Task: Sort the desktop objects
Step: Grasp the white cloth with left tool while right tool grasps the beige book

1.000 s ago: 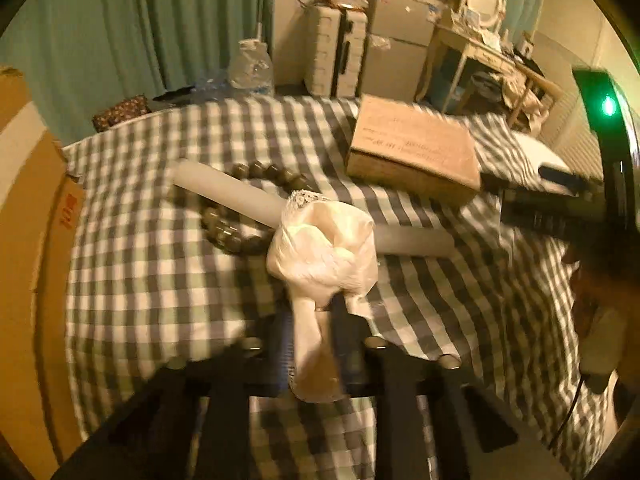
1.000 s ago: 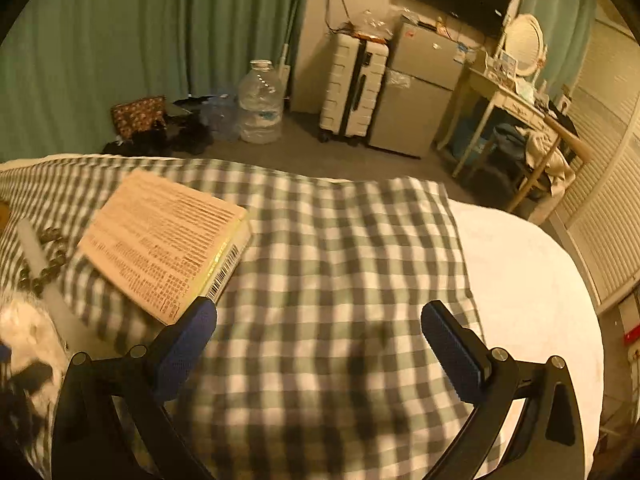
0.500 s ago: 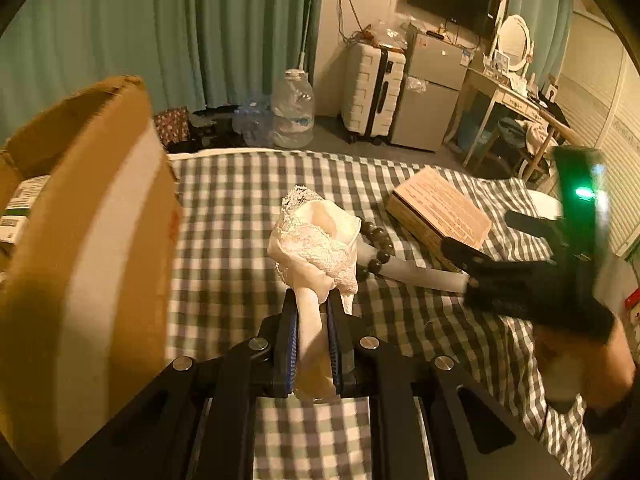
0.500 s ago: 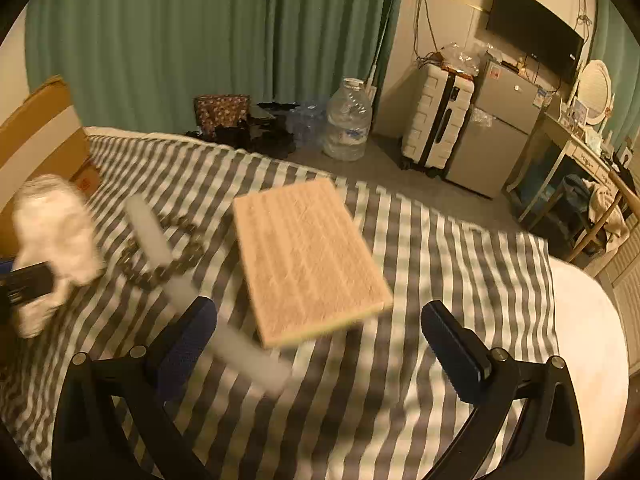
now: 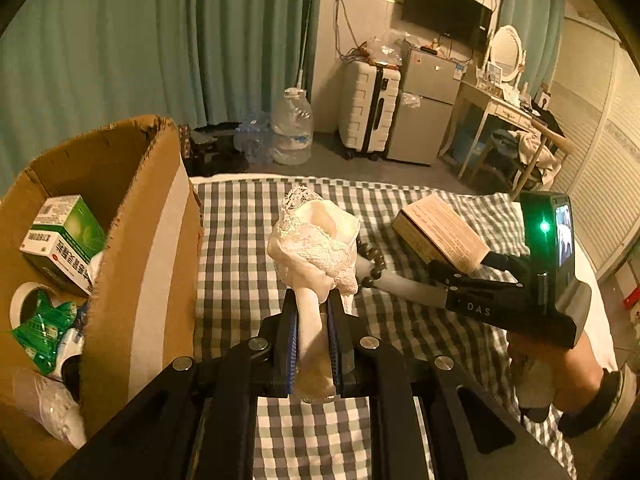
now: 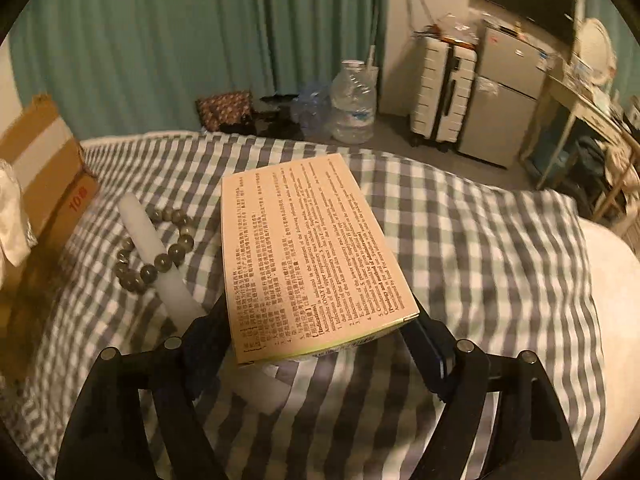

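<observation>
My left gripper [image 5: 313, 312] is shut on a white lace cloth bundle [image 5: 316, 244] and holds it above the checked cover, beside the open cardboard box [image 5: 132, 248]. My right gripper [image 6: 320, 332] has its jaws on either side of the near end of a flat tan printed box [image 6: 304, 252], closing on it. The tan box [image 5: 440, 232] and the right gripper [image 5: 452, 276] also show in the left wrist view. A white candle [image 6: 160, 256] lies through a dark bead bracelet [image 6: 152, 248] left of the tan box.
The cardboard box holds a green medicine box [image 5: 64, 240], a tape roll [image 5: 24, 304] and green packets [image 5: 40, 332]. The checked cover [image 6: 460, 240] spreads over a bed. A water jug [image 5: 292, 128], suitcase [image 5: 368, 108] and small fridge [image 5: 424, 120] stand behind.
My left gripper has lifted the cloth bundle and swung left toward the cardboard box. My right gripper has moved in on the tan box and narrowed its jaws around it.
</observation>
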